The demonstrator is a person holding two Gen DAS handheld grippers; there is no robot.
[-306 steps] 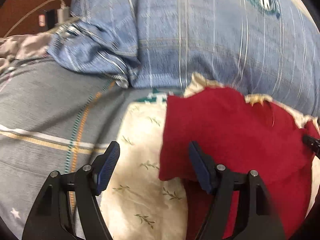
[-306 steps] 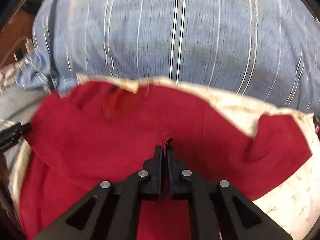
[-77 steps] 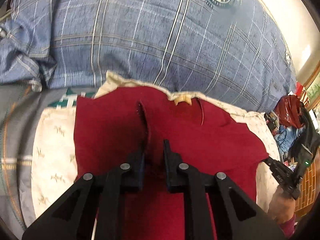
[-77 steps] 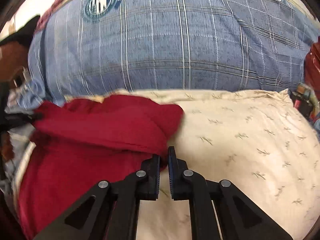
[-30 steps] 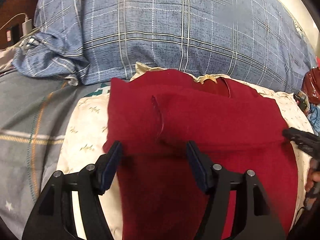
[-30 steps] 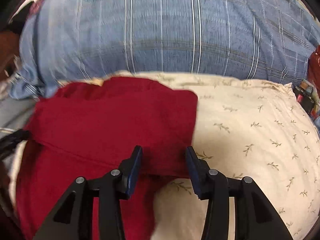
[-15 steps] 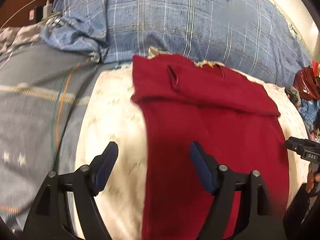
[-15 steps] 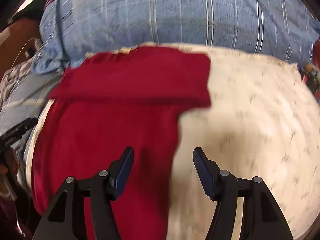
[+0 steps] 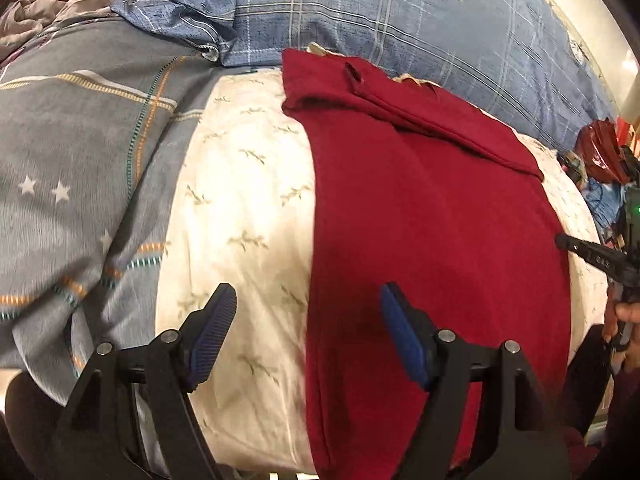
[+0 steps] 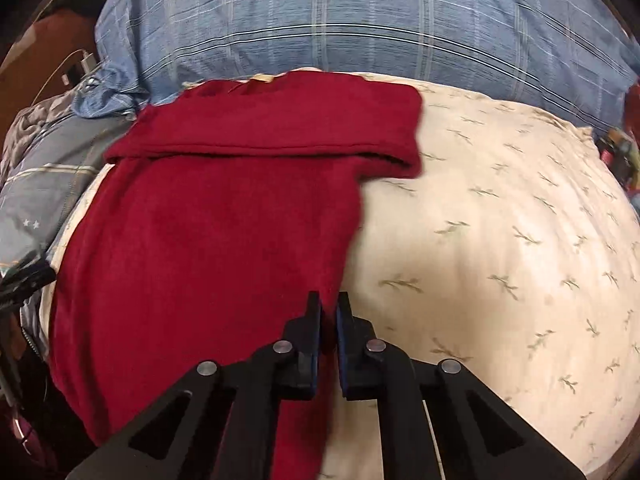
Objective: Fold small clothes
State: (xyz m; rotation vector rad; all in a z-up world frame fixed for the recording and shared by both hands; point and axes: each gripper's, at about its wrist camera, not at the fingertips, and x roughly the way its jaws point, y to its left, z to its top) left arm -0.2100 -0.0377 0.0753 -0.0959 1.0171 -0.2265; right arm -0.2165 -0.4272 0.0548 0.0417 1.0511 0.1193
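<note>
A dark red garment (image 9: 432, 216) lies flat on a cream leaf-print cover (image 9: 244, 216), its far end folded back into a band (image 10: 272, 120). My left gripper (image 9: 308, 320) is open and empty, straddling the garment's left edge near its near end. My right gripper (image 10: 328, 312) is shut on the garment's (image 10: 200, 248) right edge near its near end. The right gripper also shows at the right edge of the left wrist view (image 9: 588, 252).
A large blue plaid pillow (image 10: 360, 20) lies behind the garment. A grey striped sheet with stars (image 9: 80, 140) lies to the left. Chargers and cables (image 10: 80, 64) sit at the far left. The cream cover (image 10: 500, 220) stretches to the right.
Both grippers have pulled back toward the garment's near end. The right gripper, open half a second ago, has shut on the garment's right edge. The left stays open.
</note>
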